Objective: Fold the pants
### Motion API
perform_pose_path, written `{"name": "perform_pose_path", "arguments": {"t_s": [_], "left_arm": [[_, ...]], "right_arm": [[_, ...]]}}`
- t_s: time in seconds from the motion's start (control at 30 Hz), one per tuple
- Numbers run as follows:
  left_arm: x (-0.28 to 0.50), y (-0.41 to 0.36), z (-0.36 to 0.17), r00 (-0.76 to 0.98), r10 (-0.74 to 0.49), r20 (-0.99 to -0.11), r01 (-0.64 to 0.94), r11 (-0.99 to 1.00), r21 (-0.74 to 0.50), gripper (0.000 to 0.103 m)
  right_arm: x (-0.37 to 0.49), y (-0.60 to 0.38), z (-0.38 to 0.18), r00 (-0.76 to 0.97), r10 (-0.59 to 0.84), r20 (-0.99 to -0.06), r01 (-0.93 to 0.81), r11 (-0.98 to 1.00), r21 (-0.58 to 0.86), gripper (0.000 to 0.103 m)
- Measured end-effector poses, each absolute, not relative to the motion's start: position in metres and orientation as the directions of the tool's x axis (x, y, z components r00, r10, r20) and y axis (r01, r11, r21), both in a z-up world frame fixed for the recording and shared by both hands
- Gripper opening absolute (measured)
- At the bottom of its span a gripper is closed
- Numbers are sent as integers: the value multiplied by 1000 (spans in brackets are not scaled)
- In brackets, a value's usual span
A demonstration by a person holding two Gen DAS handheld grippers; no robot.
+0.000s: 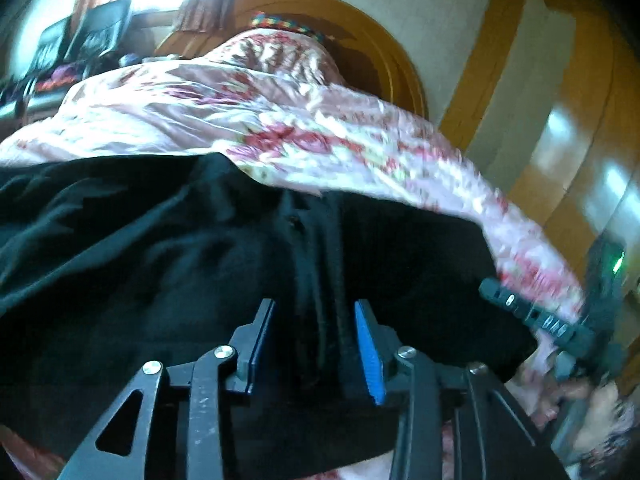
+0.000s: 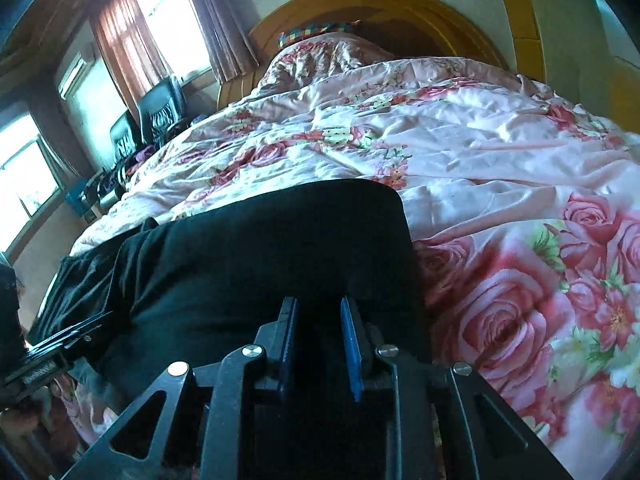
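Lying on the floral bedspread of the bed, the black pants stretch between both grippers. The left gripper has its fingers parted around a bunched ridge of the cloth. The right gripper has its fingers narrowly apart over dark fabric; whether they pinch it, I cannot tell.

one pair of black pants, one floral bedspread, two grippers, two black chairs

A bed is covered by a floral quilt; a wooden headboard is set far, curtained windows left.
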State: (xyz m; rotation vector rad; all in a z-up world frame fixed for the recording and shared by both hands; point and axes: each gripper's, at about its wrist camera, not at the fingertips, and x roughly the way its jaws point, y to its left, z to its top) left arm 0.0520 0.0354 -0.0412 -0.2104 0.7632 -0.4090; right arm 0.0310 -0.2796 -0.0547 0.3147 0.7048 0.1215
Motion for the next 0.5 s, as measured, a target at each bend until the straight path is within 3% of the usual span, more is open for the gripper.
{"name": "perform_pose_path", "arguments": {"t_s": [0.2, 0.33, 0.4, 0.5], "left_arm": [[36, 112, -20, 784, -223, -579, -18, 925, -380, 45], [10, 172, -11, 838, 50, -543, -300, 873, -383, 65], [-8, 199, -9, 828, 191, -527, -439, 806, -397, 68], [-22, 219, -12, 807, 271, -524, -526, 732, -433, 73]], "right_arm": [[21, -280, -43, 785, 203, -585, 2, 944, 330, 23], [7, -263, -26, 831, 219, -511, -85, 958, 273, 25], [3, -252, -22, 828, 252, -501, -133, 956, 261, 27], [3, -240, -27, 798, 304, -521, -179, 944, 276, 31]]}}
